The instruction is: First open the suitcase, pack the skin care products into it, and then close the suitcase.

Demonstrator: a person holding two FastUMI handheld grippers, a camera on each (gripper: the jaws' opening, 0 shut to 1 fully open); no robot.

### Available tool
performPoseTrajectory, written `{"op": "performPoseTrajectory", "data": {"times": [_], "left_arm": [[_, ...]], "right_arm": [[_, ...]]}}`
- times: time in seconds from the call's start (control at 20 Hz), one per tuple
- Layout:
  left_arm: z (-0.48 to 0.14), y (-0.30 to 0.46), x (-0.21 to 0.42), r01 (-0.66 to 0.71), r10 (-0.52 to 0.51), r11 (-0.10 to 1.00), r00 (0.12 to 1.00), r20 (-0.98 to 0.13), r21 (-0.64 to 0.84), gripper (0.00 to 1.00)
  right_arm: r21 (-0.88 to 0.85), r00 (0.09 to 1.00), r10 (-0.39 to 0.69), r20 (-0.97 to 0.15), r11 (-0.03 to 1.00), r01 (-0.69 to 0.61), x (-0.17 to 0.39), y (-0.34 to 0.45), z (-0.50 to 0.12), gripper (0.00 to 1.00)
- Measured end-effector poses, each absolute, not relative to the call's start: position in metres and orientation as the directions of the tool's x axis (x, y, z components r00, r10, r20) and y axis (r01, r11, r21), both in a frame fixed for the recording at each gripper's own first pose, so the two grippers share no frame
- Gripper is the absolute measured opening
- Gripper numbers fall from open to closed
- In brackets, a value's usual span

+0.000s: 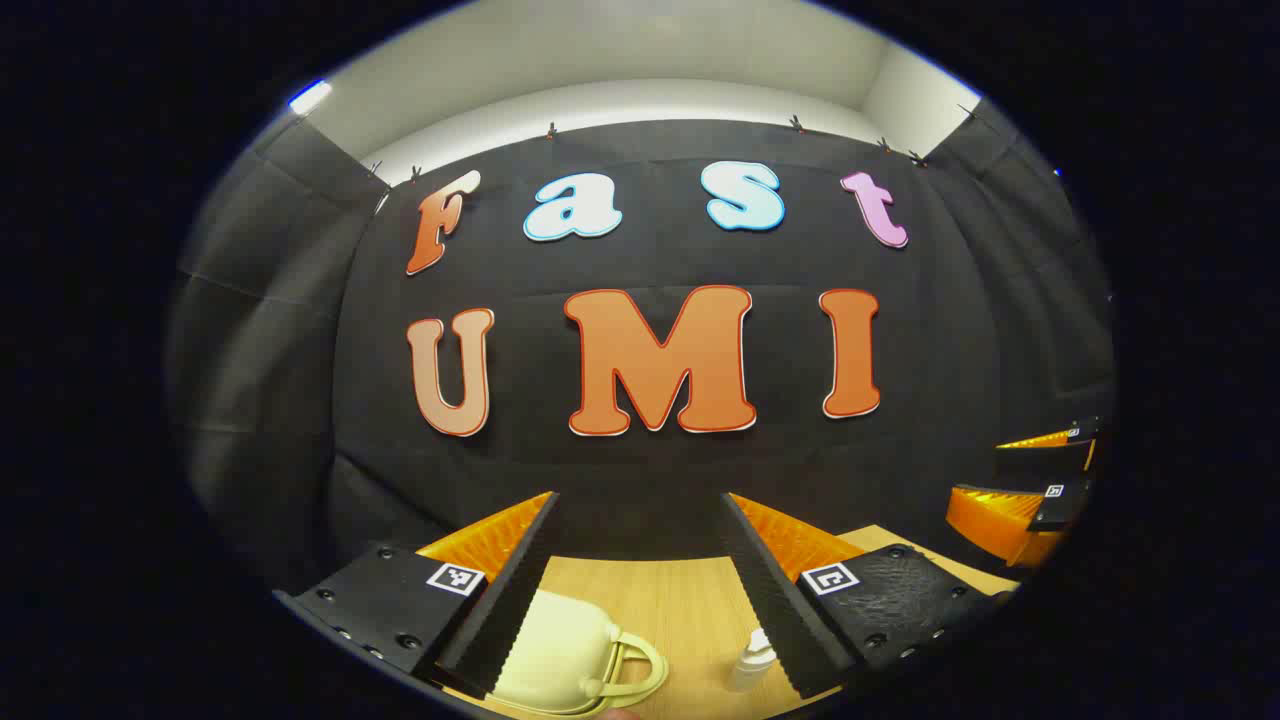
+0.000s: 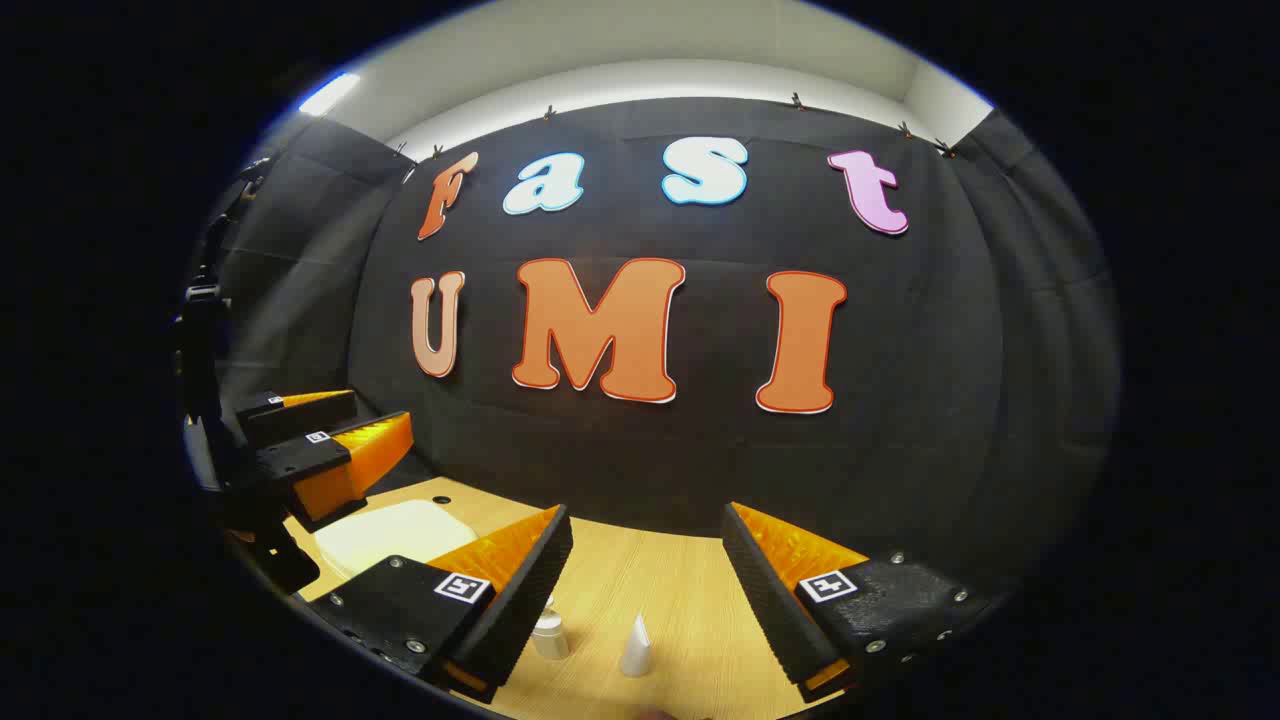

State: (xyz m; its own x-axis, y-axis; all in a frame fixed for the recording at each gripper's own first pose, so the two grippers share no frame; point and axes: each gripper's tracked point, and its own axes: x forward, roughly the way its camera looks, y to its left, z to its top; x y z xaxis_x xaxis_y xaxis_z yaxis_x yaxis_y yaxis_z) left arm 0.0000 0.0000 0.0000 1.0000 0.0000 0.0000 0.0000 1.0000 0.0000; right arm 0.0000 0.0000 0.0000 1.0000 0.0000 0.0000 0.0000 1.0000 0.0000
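A small pale yellow suitcase (image 1: 560, 655) with a loop handle lies on the wooden table, its lid down, just below my left gripper (image 1: 640, 500). That gripper is open and holds nothing. A small white bottle (image 1: 752, 660) stands to the right of the case, by the inner edge of the right-hand finger. In the right gripper view my right gripper (image 2: 645, 510) is open and empty above the table. Below it stand a small capped bottle (image 2: 550, 632) and a white cone-shaped product (image 2: 637, 645). The suitcase (image 2: 395, 530) lies to their left, under the left gripper (image 2: 340, 425).
The wooden table (image 1: 680, 600) runs back to the black cloth wall. The right gripper (image 1: 1020, 470) hovers at the far right of the left gripper view. A small dark hole (image 2: 441, 498) marks the tabletop behind the suitcase.
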Motion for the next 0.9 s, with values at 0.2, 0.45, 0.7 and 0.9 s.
{"op": "performPoseTrajectory", "data": {"times": [0.2,0.45,0.7,0.9], "left_arm": [[-0.008,0.005,0.009,0.012,-0.011,1.000,1.000,-0.024,0.017,1.00],[-0.003,0.013,0.013,0.043,-0.043,0.999,0.999,0.000,0.019,0.99],[0.000,0.024,0.023,0.057,-0.057,0.998,0.998,0.009,0.014,0.99],[0.003,0.024,0.023,0.066,-0.066,0.997,0.998,0.021,0.027,1.00]], "right_arm": [[0.010,0.999,-0.023,-0.034,1.000,0.024,0.002,0.008,-0.012,0.97],[0.000,0.997,-0.069,-0.032,0.998,0.070,0.005,0.013,-0.007,0.97],[0.010,0.994,-0.102,-0.025,0.995,0.102,0.007,0.017,-0.002,0.97],[0.010,0.994,-0.110,-0.027,0.994,0.110,0.008,0.016,-0.002,0.97]]}}
